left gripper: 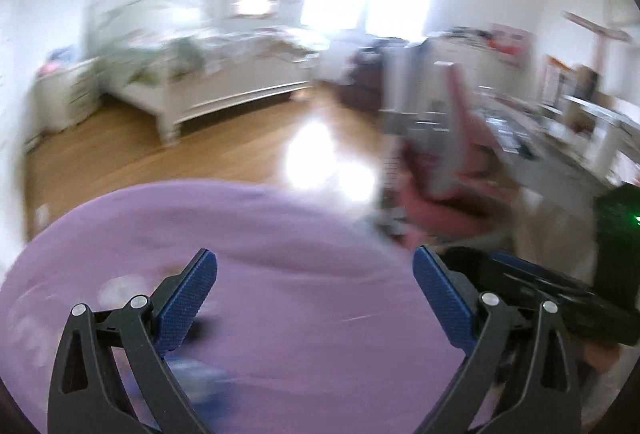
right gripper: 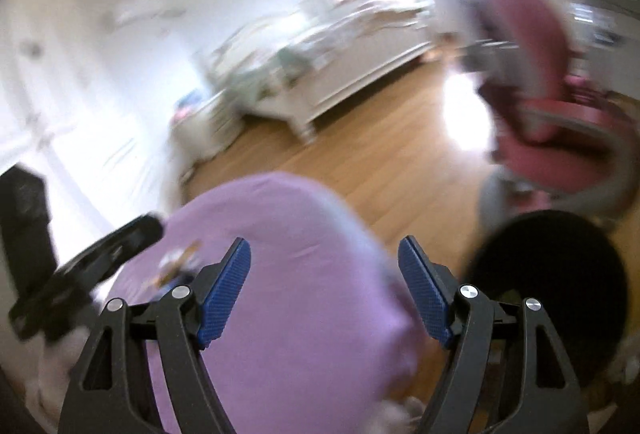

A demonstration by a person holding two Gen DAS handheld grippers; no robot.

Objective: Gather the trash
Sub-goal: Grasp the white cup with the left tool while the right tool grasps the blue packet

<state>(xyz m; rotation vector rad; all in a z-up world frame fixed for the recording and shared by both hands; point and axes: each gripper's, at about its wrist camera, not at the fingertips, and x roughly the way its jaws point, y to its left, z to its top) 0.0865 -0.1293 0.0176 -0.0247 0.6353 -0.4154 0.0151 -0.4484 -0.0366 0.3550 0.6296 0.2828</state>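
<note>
Both views are motion-blurred. My left gripper (left gripper: pixel 315 274) is open and empty above a purple-covered surface (left gripper: pixel 280 254). Blurred pale and blue scraps (left gripper: pixel 192 378) lie on the purple cover under its left finger, and a whitish scrap (left gripper: pixel 120 288) lies further left. My right gripper (right gripper: pixel 324 262) is open and empty over the same purple cover (right gripper: pixel 300 294). A small brownish wrapper-like scrap (right gripper: pixel 176 266) lies on it left of my right gripper. A black round bin (right gripper: pixel 556 294) stands to the right of my right gripper. The other gripper shows as a black body in the left wrist view (left gripper: pixel 540 298) and in the right wrist view (right gripper: pixel 80 274).
Wooden floor (left gripper: pixel 200 154) lies beyond the purple cover. A white bed (left gripper: pixel 224 82) stands at the back. A pink swivel chair (left gripper: pixel 452 154) stands to the right, also in the right wrist view (right gripper: pixel 540 94). A cluttered desk (left gripper: pixel 560 126) is at far right.
</note>
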